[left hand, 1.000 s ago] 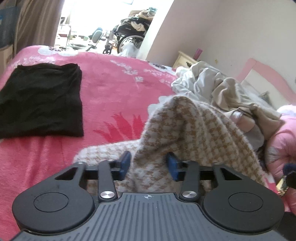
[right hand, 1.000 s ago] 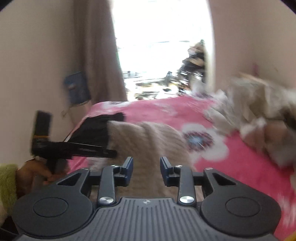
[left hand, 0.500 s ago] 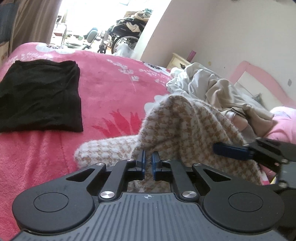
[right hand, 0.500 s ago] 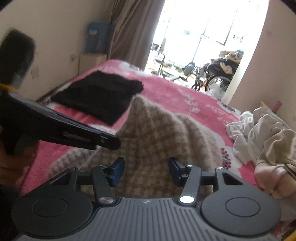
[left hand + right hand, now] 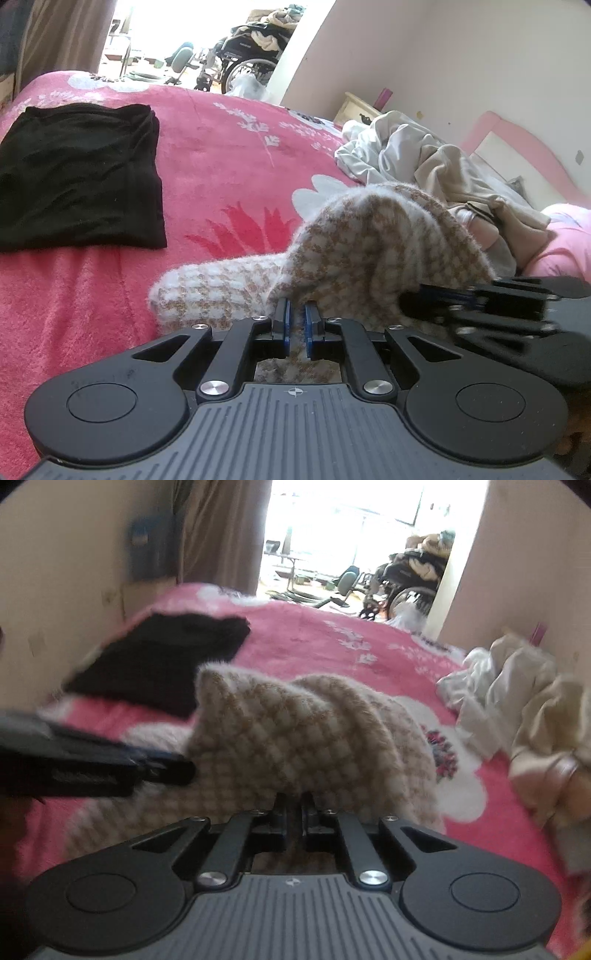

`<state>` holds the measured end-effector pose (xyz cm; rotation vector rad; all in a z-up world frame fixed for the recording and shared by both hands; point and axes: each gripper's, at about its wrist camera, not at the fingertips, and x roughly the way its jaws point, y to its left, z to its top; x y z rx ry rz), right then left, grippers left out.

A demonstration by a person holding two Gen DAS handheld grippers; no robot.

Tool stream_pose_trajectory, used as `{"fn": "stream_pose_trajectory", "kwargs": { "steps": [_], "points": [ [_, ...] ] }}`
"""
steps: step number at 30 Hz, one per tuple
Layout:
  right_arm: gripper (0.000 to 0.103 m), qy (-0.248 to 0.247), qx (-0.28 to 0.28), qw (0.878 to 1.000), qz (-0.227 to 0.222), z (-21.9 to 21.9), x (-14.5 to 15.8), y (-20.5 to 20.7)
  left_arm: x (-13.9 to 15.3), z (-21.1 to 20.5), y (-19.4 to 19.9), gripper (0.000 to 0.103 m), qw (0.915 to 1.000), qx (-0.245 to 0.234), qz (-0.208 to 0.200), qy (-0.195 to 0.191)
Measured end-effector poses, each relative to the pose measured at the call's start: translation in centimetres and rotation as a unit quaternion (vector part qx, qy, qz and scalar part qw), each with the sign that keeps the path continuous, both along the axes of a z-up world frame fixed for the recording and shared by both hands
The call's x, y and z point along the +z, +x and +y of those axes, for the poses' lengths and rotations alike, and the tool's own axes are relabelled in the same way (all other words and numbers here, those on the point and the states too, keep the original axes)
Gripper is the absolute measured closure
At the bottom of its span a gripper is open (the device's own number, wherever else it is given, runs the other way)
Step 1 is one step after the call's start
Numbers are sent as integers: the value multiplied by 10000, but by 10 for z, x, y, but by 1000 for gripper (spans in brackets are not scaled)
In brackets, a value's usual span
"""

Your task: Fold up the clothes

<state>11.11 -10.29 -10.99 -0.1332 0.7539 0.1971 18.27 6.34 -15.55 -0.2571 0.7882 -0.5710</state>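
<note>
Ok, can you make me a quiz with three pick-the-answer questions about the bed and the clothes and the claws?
1. Where is the folded black garment?
A. on the pink bedspread
B. on the nightstand
C. in a claw

2. What colours is the fuzzy checked sweater?
A. blue and green
B. tan and white
C. all black

3. What is the left claw doing?
A. wide open
B. pinching the sweater
C. holding the black garment

Answers: 1 A, it lies flat on the bedspread. 2 B, its small checks are tan and white. 3 B, its blue pads are pressed on the sweater's edge.
</note>
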Motion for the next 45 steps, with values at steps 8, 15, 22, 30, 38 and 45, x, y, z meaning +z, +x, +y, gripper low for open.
{"fn": "stream_pose_trajectory", "kwargs": {
  "steps": [8,15,22,30,38,45],
  "points": [
    [102,2768,783,9573,299,-44,27,-23,-4,18,8,88,9976,286,422,-479],
    [97,1355,965,9852,-424,-12,53,-37,-4,9,6,81,9991,220,328,-125],
    [47,-279,938,9896,-1056,20,56,7,-8,10,8,80,9989,195,406,-101],
    [90,-550,1070,9914,-517,42,31,37,-13,4,9,80,9991,138,406,40],
    [91,974,1301,9853,-520,19,43,7,-16,3,10,80,9987,137,479,78],
    [87,1574,465,9859,-323,15,46,34,-16,3,11,80,9988,147,464,55]
  ]
}}
